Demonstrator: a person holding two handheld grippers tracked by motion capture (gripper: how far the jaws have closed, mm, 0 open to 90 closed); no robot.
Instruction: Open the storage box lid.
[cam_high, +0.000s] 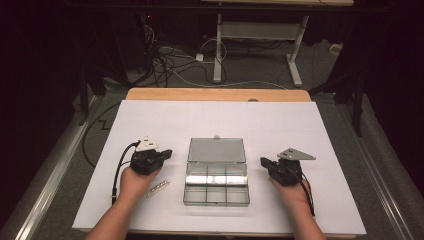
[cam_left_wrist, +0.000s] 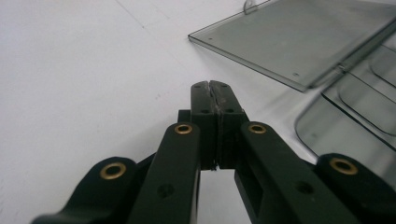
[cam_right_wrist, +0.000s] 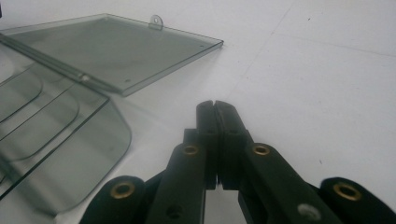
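A: Main object first. Clear smoky plastic compartment box (cam_high: 216, 189) sits mid-table on the white sheet (cam_high: 300, 125), a bit toward the person's edge. Its lid (cam_high: 217, 150) is swung fully open and lies flat on the sheet behind the tray, hinged along the tray's far edge.

B: Contents?

A: Can't make out anything in the compartments. Grid of dividers, rounded corners; there's glare on the far row.

B: Lid detail?

A: Small hang tab (cam_right_wrist: 156, 21) at the lid's free edge, seen in the right gripper view. Same tab in the left gripper view at the top.

B: Grippers?

A: Left gripper (cam_high: 167, 153) is just left of the box, level with the hinge line, tips aimed at the box, not touching it. Jaws pressed together, nothing between them, clear in the left gripper view (cam_left_wrist: 209, 88). Right gripper (cam_high: 263, 161) mirrors it on the box's right side, tips aimed inward, also apart from the box. Jaws together and empty (cam_right_wrist: 215, 108).

B: Anything else?

A: Small pale strip-like item (cam_high: 158, 188) lies on the sheet left of the tray, near the left wrist. Too small to identify. Wooden table edge (cam_high: 215, 94) shows past the sheet.
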